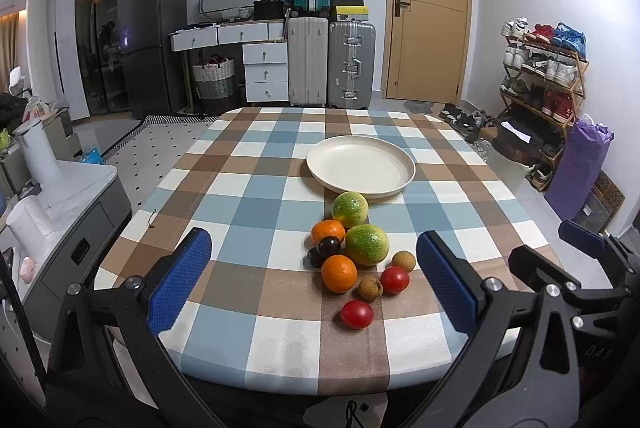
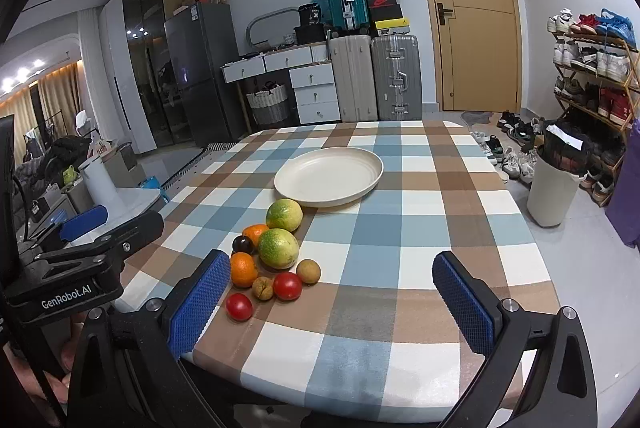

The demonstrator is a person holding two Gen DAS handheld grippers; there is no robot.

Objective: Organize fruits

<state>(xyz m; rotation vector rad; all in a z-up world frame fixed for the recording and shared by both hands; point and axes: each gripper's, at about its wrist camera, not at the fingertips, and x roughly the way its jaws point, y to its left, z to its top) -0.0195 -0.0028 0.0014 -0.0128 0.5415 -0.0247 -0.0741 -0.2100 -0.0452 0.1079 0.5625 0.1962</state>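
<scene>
Both tongs, left point(image 1: 314, 282) and right point(image 2: 326, 302), fully agape, empty; risk: nudging clustered fruits point(image 1: 352, 256), rolling off worktop point(image 1: 224, 240) short of plate point(image 1: 361, 167).

Plate point(image 1: 361, 166) lies on the surface point(image 1: 248, 196), toward its far side. Fruit cluster point(image 1: 354, 260) lies on the surface just before the plate, its rearmost fruit point(image 1: 350, 208) at the plate's near rim. Suitcases point(image 1: 331, 64) stand on the floor behind the plate, beyond the surface's far edge.

light: even indoor | focus: sharp | edges: fisheye-bent, dark corners
</scene>
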